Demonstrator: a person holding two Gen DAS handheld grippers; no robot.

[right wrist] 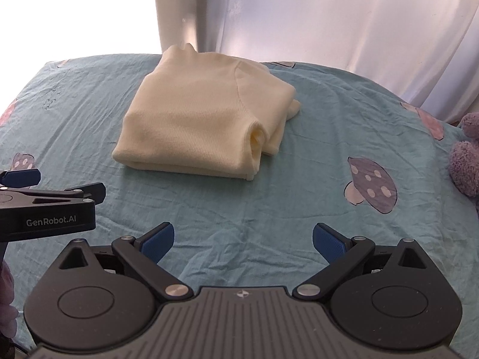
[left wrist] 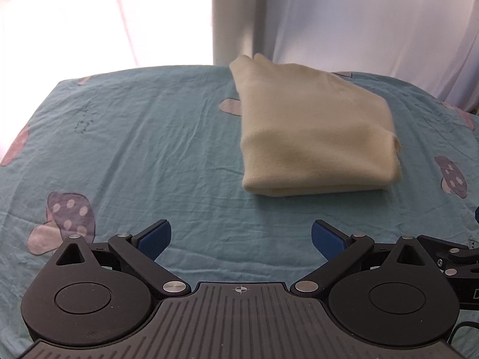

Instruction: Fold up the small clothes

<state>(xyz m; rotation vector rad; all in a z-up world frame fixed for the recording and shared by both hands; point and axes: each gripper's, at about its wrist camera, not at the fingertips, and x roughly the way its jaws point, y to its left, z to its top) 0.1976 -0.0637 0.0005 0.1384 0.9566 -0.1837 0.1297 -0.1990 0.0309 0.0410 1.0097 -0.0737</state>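
My left gripper (left wrist: pixel 241 239) and right gripper (right wrist: pixel 243 240) are wide open, holding nothing, near the folded cream sweater (right wrist: pixel 200 119).

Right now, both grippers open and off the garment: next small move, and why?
Probably hold both back. The cream knit top already lies folded on the teal sheet; left gripper and right gripper are open and empty. At most, tuck the sleeve end.

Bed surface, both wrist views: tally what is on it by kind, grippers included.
Cream folded garment: 1
Purple plush toy, at the right edge: 1
Grippers, left gripper and right gripper, both open and apart from the garment: 2
Total: 4
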